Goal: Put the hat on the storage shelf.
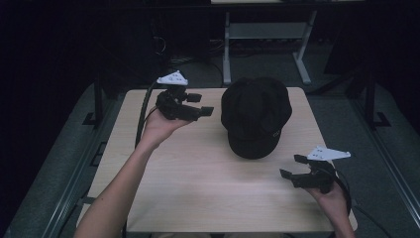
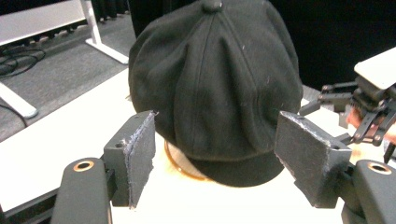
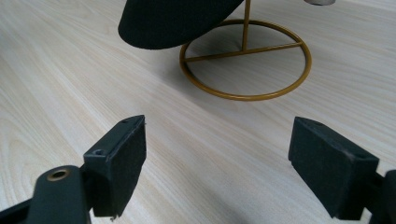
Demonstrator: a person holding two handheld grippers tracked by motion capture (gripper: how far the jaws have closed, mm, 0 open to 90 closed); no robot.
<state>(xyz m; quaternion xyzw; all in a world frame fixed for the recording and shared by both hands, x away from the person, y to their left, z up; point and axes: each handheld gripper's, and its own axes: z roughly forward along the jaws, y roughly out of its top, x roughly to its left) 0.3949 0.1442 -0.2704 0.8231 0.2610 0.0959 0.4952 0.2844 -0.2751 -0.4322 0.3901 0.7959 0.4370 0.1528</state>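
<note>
The table (image 1: 198,188) is lit in a dark room. Toward 12 o'clock on it, a black cap (image 1: 255,115) is perched on a gold wire stand (image 3: 246,60) with a ring base. At 10 o'clock from the cap, the left gripper (image 1: 194,105) is held with jaws spread wide and nothing between them. At 4 o'clock, the right gripper (image 1: 292,167) is likewise wide open and empty. A sideways push on the cap is judged likely to tip the light stand.
</note>
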